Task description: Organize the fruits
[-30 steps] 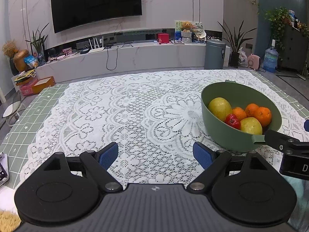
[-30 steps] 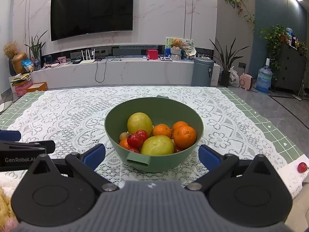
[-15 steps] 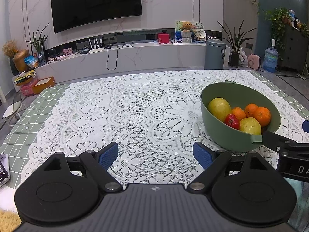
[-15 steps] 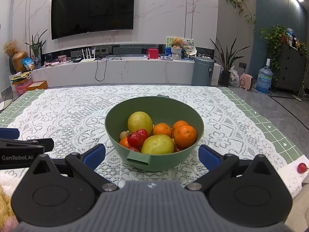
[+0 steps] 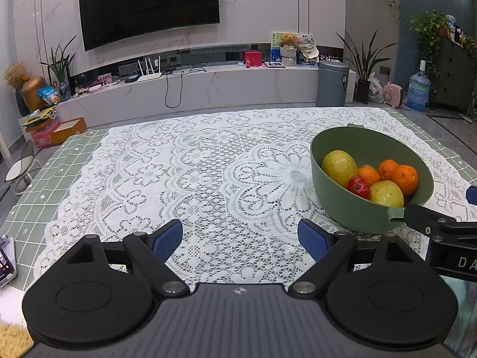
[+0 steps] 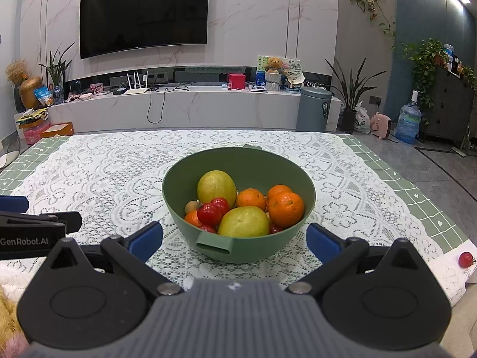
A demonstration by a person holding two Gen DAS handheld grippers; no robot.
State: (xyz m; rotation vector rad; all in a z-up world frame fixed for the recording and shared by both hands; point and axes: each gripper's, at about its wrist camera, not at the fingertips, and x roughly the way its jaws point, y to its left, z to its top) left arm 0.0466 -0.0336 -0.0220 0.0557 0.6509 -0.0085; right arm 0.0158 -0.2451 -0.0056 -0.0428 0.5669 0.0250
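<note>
On lace tablecloth, green bowl of fruit, both grippers spread wide

"GenRobot.AI" on the left gripper side, "DA" (cut off) on the right gripper

Black two-finger right gripper eased slightly back from round green plastic fruit bowl; blue-padded jaws equally wide apart.

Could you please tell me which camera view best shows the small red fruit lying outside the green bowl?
The right wrist view: the small red fruit lies beyond the lace cloth, at right. The left wrist view misses it.
</note>
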